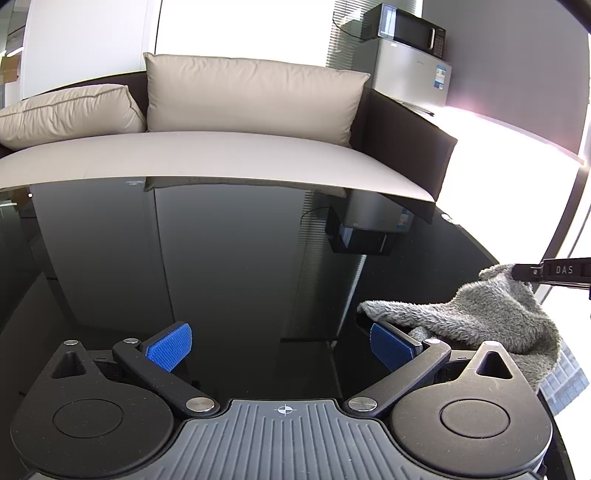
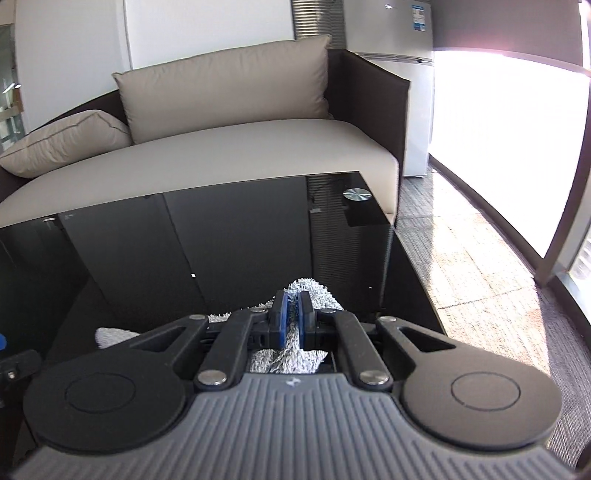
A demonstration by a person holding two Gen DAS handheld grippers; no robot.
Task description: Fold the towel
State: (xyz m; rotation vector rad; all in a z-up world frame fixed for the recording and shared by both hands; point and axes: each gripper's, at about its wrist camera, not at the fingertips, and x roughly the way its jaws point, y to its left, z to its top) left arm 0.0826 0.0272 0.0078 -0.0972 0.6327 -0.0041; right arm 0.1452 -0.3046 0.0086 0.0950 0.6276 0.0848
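A fluffy grey towel hangs bunched at the right of the left wrist view, over the black glass table. My left gripper is open and empty, its right blue pad just under the towel's left tip. My right gripper comes in from the right edge there, pinching the towel's top. In the right wrist view my right gripper is shut on a fold of the towel, which pokes out ahead of the blue pads and hangs below them.
A beige sofa with cushions stands just beyond the table's far edge. A small fridge with a microwave on top is at the back right. Carpeted floor and a bright window lie to the right.
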